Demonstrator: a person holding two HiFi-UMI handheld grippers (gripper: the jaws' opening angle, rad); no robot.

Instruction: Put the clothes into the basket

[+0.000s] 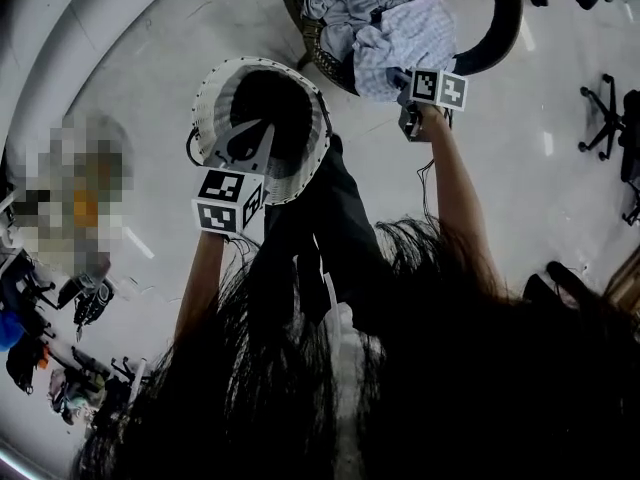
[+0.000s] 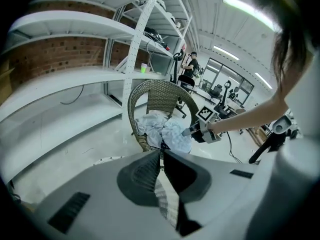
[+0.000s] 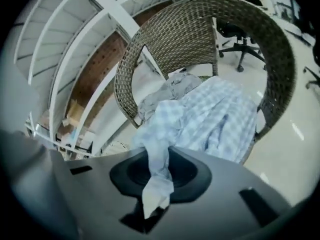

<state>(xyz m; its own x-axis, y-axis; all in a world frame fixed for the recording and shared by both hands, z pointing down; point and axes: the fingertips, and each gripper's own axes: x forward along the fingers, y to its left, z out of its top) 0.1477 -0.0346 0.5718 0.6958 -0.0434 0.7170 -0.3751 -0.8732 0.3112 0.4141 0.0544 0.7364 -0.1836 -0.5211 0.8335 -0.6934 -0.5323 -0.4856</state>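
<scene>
One thin fold of shirt [image 3: 220, 114] pinched in right gripper [image 3: 159, 159], left gripper [image 2: 161, 159] clamping basket [image 1: 203, 103] rim; fold may slip, or snag chair [image 3: 200, 24] wicker.

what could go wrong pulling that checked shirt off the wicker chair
The right gripper pinches only a narrow fold of the light blue checked shirt, so it may slip. The shirt lies against a grey garment on the brown wicker chair and might drag it off. The white woven basket, held by its rim in the left gripper, may tilt.
</scene>
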